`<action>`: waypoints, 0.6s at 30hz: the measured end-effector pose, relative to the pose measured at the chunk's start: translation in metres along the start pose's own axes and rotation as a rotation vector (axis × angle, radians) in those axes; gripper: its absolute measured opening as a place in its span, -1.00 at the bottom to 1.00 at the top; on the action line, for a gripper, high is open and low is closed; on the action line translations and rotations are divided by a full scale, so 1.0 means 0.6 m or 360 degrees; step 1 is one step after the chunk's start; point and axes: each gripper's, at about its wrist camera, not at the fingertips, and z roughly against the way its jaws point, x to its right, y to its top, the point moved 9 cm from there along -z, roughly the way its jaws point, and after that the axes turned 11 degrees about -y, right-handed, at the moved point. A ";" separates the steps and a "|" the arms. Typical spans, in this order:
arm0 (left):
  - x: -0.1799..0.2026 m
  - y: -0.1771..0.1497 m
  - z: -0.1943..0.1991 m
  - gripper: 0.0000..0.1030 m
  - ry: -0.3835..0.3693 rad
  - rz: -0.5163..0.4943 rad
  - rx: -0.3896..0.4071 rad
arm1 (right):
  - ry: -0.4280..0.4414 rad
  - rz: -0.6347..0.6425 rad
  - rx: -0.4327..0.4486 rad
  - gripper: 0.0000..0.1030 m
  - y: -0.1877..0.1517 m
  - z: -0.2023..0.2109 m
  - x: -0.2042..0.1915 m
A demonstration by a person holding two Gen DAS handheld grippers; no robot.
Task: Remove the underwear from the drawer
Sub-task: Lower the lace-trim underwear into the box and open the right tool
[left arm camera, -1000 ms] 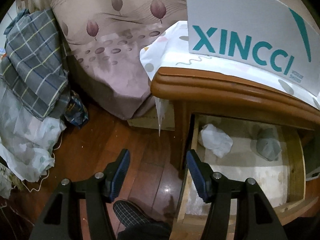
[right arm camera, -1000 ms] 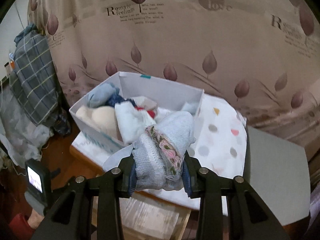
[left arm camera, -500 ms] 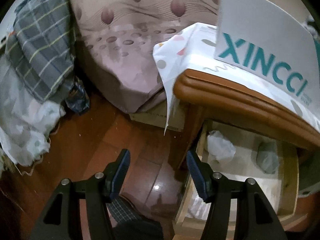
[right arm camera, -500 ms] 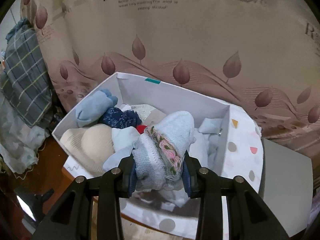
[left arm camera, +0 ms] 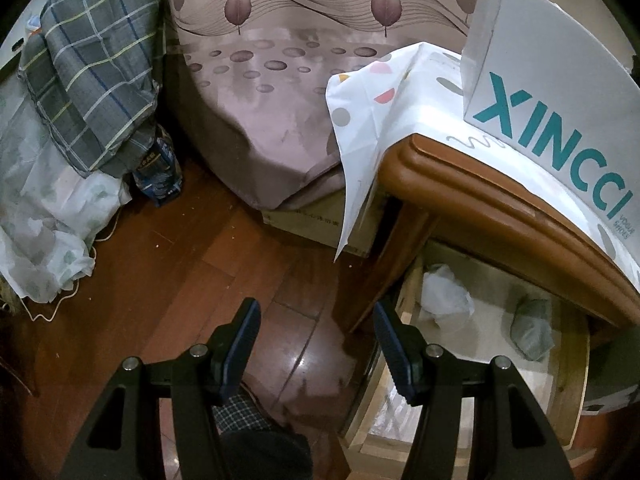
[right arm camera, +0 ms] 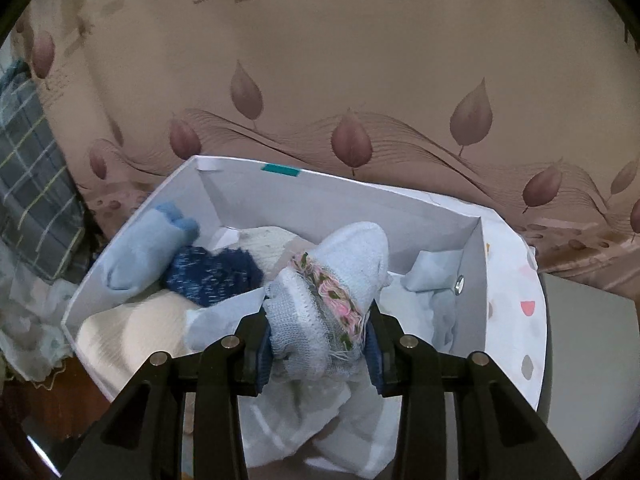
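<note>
Our right tongs are opening, pads touching the bundled underwear above the box; our left tongs stand apart, empty, the drawer at four o'clock.

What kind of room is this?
Most likely a bedroom: a bed under a leaf-print sheet, a wooden nightstand with an open drawer, and a box of folded underwear.

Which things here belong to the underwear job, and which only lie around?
Job: open drawer; white piece and grey piece inside; bundle between right gripper jaws, now opening; shoe box.

Lying about: plaid cloth; curtain.
</note>
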 end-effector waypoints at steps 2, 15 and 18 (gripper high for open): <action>0.002 0.000 0.001 0.17 0.0003 -0.0013 0.0001 | -0.0014 0.0003 -0.0030 -0.26 -0.004 -0.013 0.000; -0.007 0.003 -0.005 0.17 0.0037 -0.0018 -0.0006 | -0.0108 0.0054 0.0037 0.33 -0.016 0.012 0.016; -0.016 0.002 -0.007 0.17 0.0040 0.0012 -0.0013 | -0.0114 0.0099 0.0101 0.39 -0.022 0.046 0.021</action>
